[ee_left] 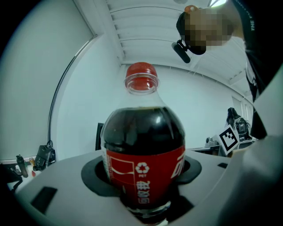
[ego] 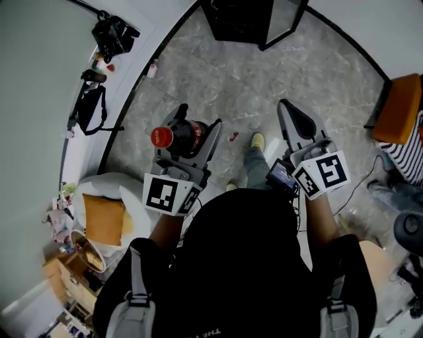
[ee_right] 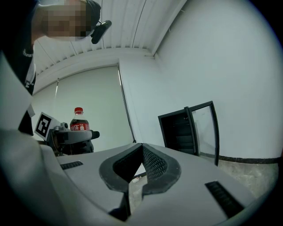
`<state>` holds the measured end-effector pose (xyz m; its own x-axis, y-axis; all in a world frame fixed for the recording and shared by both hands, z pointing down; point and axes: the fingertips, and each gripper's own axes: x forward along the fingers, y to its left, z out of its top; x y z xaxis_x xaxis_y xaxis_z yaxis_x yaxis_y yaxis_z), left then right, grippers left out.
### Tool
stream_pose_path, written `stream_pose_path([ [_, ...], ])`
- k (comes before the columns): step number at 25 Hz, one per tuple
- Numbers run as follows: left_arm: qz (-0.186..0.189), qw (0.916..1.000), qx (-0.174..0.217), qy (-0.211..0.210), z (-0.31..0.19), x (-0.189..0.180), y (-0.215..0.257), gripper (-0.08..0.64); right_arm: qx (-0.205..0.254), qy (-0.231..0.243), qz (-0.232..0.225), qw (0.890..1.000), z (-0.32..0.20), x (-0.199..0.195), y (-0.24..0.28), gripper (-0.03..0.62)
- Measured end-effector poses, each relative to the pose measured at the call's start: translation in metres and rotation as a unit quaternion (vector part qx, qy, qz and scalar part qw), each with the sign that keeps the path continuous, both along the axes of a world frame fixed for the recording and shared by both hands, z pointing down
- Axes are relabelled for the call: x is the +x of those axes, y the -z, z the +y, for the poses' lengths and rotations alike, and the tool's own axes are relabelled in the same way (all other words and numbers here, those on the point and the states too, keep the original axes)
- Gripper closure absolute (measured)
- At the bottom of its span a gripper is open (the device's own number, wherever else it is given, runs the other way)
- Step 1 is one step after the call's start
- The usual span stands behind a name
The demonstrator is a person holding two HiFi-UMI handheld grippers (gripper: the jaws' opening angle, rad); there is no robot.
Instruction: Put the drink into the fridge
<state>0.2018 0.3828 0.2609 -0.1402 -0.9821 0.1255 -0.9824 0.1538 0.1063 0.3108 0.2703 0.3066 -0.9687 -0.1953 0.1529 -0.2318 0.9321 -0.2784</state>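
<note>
A cola bottle (ego: pixel 178 136) with a red cap and red label stands upright between the jaws of my left gripper (ego: pixel 196 129), which is shut on its lower body. In the left gripper view the bottle (ee_left: pixel 143 159) fills the middle, seated in the dark pads. My right gripper (ego: pixel 291 113) is held level beside it, shut, with nothing between its pads (ee_right: pixel 152 164). The right gripper view shows the bottle (ee_right: pixel 79 122) at the left. A black fridge (ego: pixel 246 20) stands ahead on the grey floor, its glass door (ee_right: pixel 204 128) swung open.
Black bags (ego: pixel 114 33) hang on the curved white wall at the left. An orange cushion (ego: pixel 106 219) lies on a white seat at lower left. An orange chair (ego: pixel 400 107) and a seated person in stripes (ego: pixel 414 153) are at the right. A small red scrap (ego: pixel 233 136) lies on the floor.
</note>
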Motion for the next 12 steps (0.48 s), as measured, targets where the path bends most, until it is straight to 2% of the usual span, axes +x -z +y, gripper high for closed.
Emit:
stream_pose_path([
  [12,0.005,1.0000,-0.007,0.005,-0.076,-0.015,0.001,0.252,-0.001,0.007,0.010,1.000,-0.073,-0.017,-0.004,0.580],
])
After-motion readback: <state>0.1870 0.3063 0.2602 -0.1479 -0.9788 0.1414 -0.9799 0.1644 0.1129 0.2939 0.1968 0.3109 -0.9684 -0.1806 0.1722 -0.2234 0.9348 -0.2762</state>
